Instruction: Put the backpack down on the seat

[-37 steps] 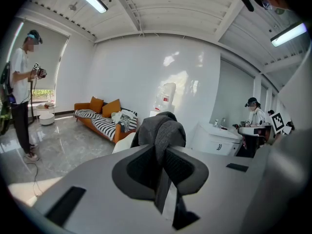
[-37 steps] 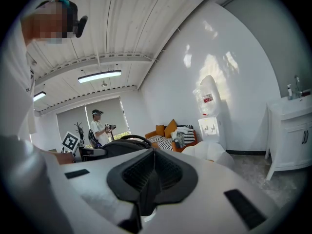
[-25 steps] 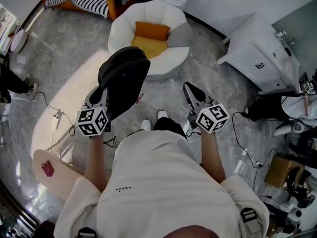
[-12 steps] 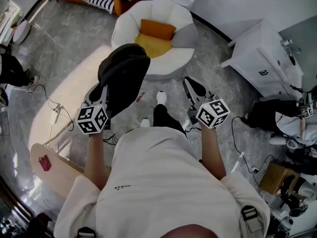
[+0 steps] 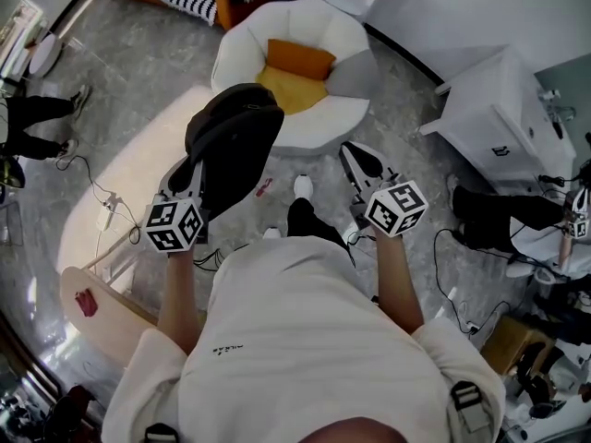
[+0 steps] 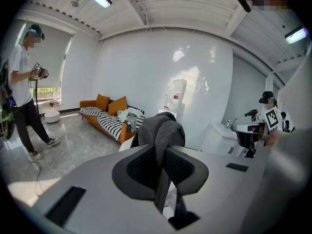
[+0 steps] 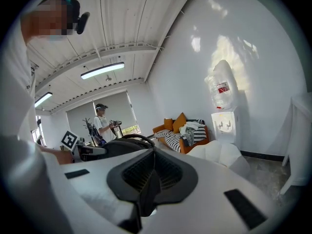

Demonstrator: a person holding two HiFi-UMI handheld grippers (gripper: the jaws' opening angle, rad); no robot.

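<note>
Left gripper (image 5: 187,181): my fingers (image 6: 181,165) clamp the black backpack (image 5: 233,146), held on the near side of the white seat (image 5: 319,118). Right gripper (image 5: 360,164): my fingers (image 7: 168,172) pressed together.

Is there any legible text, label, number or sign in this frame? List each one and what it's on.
Nothing here can be read outright.
Small dark print on the back of the white shirt: too small to read.
Dark mark on the white cabinet: too small to read.
Red label on the water dispenser bottle: blurred, unreadable.
</note>
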